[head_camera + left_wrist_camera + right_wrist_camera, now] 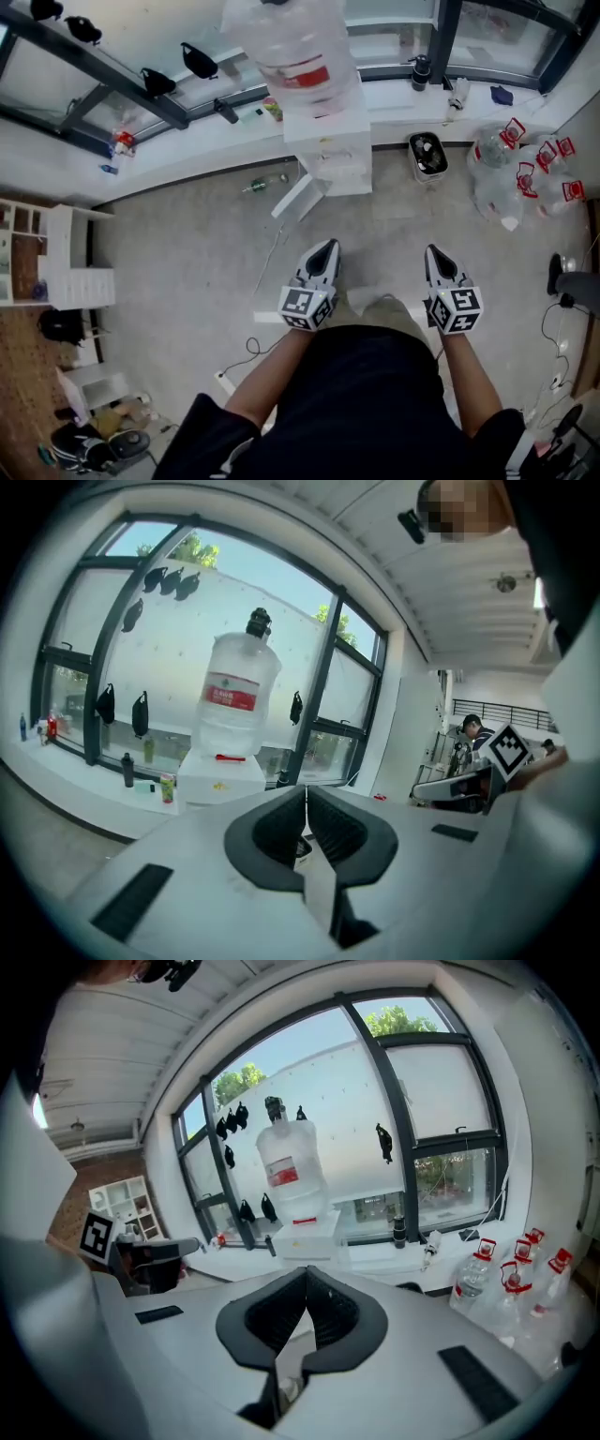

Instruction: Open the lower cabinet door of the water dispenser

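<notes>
Water dispenser (330,150): white box on the floor (187,272), centre, against the far window ledge (394,98), well apart from both tools.
- On top sits a large clear bottle (292,45) with a red label. Fill level not readable.
- Lower cabinet door (298,195): flat white panel, standing out at an angle to the left from the dispenser's lower front, so open. Cabinet interior not visible.

Other containers:
- Small black bin (427,156), just right of the dispenser, by the ledge. Holds mixed items, none identifiable.
- Cluster of clear plastic jugs (525,173) with red caps and handles, on the floor at far right. Contents cannot be told.
- Green bottle (261,187) lying on its side on the floor, left of the door.
- Dark bottle (420,71) upright on the ledge, with small oddments beside it.

Surroundings: white cubby shelf unit (66,262) at far left. Thin cables (265,281) trail over the grey, speckled floor between the person and the dispenser.

Tools: left tool (325,248) and right tool (435,253) are held side by side near the person's body, apart from each other, noses toward the dispenser. Each has a pale grey shell, black ribbed pads and a marker cube at the rear. On both tools the jaws are closed together with nothing between them.
</notes>
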Action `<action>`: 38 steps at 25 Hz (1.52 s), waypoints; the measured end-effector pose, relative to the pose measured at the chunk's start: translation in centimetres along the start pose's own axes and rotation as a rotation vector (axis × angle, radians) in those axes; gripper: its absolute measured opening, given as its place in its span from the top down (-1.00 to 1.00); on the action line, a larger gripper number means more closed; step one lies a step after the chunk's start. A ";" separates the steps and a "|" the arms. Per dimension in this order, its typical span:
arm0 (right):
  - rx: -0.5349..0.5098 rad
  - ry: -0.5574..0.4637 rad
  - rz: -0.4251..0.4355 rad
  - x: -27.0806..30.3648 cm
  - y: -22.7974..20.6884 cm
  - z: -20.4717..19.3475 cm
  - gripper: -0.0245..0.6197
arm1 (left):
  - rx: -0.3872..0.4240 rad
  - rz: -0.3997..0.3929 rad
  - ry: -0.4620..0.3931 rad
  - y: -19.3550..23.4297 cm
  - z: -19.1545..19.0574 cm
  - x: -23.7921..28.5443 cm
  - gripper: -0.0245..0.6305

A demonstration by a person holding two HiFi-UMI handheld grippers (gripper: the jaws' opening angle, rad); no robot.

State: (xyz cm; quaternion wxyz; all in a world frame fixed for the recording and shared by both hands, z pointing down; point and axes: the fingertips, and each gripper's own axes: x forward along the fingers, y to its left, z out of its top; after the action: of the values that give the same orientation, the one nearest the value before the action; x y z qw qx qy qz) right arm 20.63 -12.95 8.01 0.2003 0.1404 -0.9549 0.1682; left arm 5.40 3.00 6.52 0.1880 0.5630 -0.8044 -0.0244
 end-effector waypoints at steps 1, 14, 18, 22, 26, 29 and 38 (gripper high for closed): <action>-0.006 -0.013 -0.004 -0.6 -0.1 0.5 0.93 | 0.005 0.011 -0.005 -0.4 0.3 -0.9 0.91; -0.089 -0.186 -0.083 -3.7 7.1 5.2 0.93 | 0.036 0.042 -0.091 4.1 5.6 -7.5 0.91; -0.135 -0.226 -0.090 -3.7 10.6 6.7 0.93 | 0.028 0.026 -0.081 5.8 5.6 -9.2 0.91; -0.167 -0.256 -0.100 -3.2 13.7 7.4 0.93 | 0.084 -0.008 -0.100 7.7 6.7 -10.4 0.91; -0.178 -0.263 -0.108 -2.7 15.9 7.0 0.93 | 0.082 -0.001 -0.127 9.8 7.7 -11.8 0.91; -0.166 -0.257 -0.106 -2.3 17.5 6.5 0.93 | 0.089 0.003 -0.139 10.9 8.2 -12.8 0.91; -0.179 -0.254 -0.127 -1.9 20.4 6.2 0.93 | 0.088 -0.002 -0.135 13.4 7.5 -15.0 0.91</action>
State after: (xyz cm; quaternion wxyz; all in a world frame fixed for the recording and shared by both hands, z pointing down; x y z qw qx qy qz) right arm 13.35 3.49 -3.54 0.0997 0.2022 -0.9729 0.0505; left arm -4.63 20.34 -1.27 0.1083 0.5685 -0.8151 -0.0272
